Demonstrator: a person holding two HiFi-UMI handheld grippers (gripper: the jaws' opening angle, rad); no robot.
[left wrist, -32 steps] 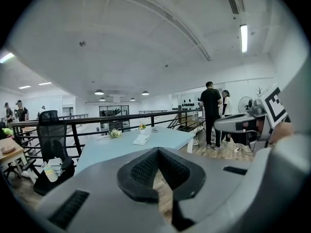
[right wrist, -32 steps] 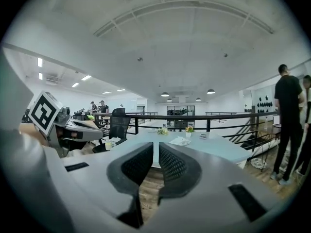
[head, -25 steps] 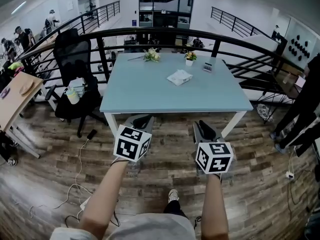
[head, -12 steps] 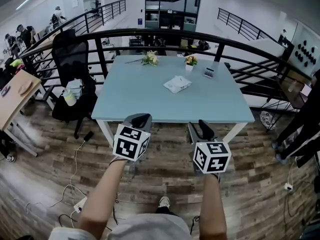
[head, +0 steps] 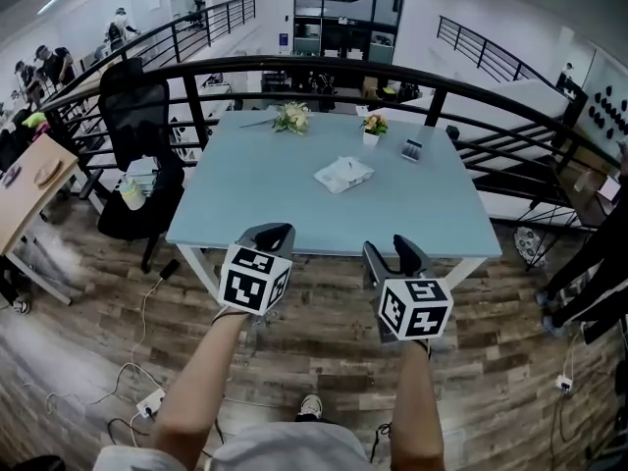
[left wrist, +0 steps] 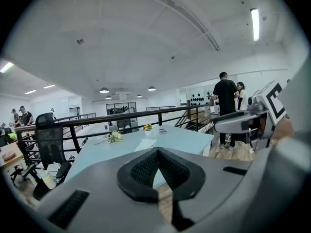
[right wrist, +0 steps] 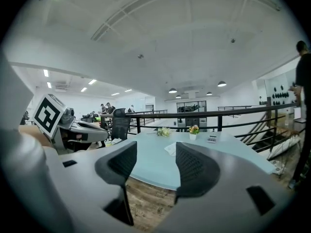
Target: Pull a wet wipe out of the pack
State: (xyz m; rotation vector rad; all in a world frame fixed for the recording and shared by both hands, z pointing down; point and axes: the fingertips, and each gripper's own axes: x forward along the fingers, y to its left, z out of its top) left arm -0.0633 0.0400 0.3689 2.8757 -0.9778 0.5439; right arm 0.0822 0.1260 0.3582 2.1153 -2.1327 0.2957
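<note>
The white wet wipe pack [head: 343,175] lies flat near the middle of the light blue table [head: 255,199]. Both grippers hover over the wooden floor just short of the table's near edge, well apart from the pack. My left gripper [head: 274,234] is shut, its black pads [left wrist: 146,166] pressed together on nothing. My right gripper [head: 391,251] has just been opening and stands open with nothing between its pads [right wrist: 194,166]. The pack [right wrist: 171,148] shows in the gap between the right jaws, far off. It also shows above the left jaws as a pale pack [left wrist: 146,143].
Flowers [head: 291,117], a small potted plant [head: 373,125] and a calculator [head: 412,149] sit at the table's far side. A black office chair [head: 137,130] stands left of the table, a curved black railing [head: 324,65] behind it. Cables [head: 147,361] lie on the floor. A person [left wrist: 225,103] stands at the right.
Both grippers have come closer to the table's near edge. The right jaws have spread apart; the left jaws stay shut.
</note>
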